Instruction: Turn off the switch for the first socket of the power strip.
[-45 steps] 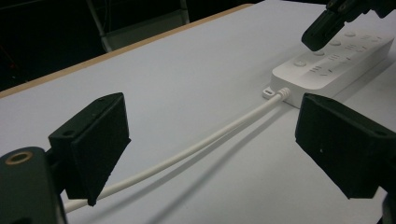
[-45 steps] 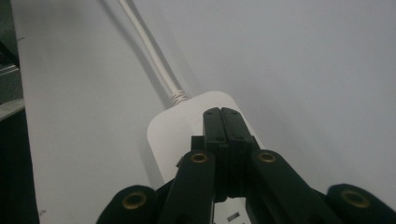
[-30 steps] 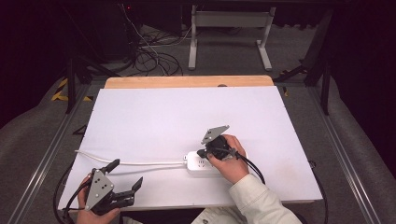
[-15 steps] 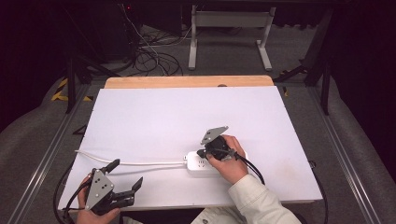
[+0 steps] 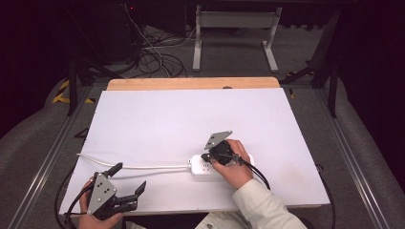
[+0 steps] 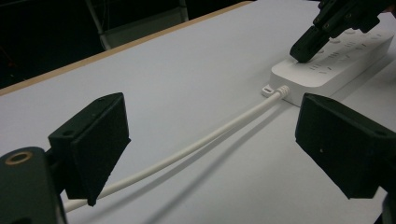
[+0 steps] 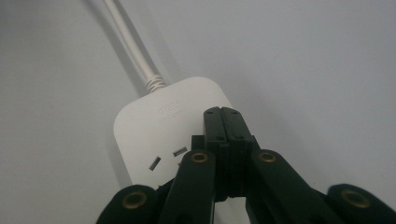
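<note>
White plastic power strip [image 5: 210, 168], lower centre: my right gripper [image 7: 223, 122], clenched, presses it; left gripper [image 5: 128, 182] gapes. Next, probably lift off.

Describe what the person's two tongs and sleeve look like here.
Both tongs are black, each with two blocky flat-faced jaws, brass-coloured rivets at the linkages and a grey three-cornered plate on top. The left tongs and right tongs each trail a black cable. The right arm wears a light beige sleeve.

White table [image 5: 157, 119]; maybe cables [image 5: 153, 55] behind.
</note>
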A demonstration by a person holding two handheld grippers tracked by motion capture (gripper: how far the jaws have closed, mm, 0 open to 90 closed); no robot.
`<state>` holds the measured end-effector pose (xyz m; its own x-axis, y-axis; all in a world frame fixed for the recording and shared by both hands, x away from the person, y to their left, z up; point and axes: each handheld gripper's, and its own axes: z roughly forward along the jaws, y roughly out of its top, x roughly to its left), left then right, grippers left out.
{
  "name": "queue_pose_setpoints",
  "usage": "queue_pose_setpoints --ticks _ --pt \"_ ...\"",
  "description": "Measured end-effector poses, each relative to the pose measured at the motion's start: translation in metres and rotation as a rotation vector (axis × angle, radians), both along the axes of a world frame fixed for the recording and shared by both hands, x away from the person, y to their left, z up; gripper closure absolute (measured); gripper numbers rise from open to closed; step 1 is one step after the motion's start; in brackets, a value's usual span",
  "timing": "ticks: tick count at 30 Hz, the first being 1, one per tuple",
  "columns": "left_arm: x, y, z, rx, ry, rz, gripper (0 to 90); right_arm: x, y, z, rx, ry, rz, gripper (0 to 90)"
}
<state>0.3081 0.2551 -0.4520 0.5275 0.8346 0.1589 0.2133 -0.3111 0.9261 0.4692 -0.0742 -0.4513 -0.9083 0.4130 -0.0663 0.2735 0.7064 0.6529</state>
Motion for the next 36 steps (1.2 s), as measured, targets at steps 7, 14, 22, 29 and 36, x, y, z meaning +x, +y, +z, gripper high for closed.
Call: queue_pose_setpoints --ticks 7,14,22,29,36 --pt "-0.0003 -0.0006 -0.0002 -0.006 0.003 0.001 10.5 -0.0013 0.0004 -0.0002 -0.004 -0.007 -0.006 90.0" --pt "-0.0008 -0.0006 0.0001 -0.005 0.001 0.002 10.5 -0.0006 -0.0001 -0.0007 0.003 0.000 -0.015 90.0" --pt "-0.0008 -0.0005 0.0004 0.002 -0.006 0.003 10.4 -0.0025 0.0017 -0.0004 -0.009 -0.007 -0.020 90.0" --pt "-0.0011 -0.0003 0.0006 0.003 -0.007 0.003 10.4 -0.0037 0.0036 -0.0005 -0.028 -0.011 -0.025 90.0" --pt "-0.0007 -0.0009 0.0000 -0.004 -0.002 0.002 10.5 -0.0041 0.0023 -0.0005 0.010 -0.027 -0.034 90.0"
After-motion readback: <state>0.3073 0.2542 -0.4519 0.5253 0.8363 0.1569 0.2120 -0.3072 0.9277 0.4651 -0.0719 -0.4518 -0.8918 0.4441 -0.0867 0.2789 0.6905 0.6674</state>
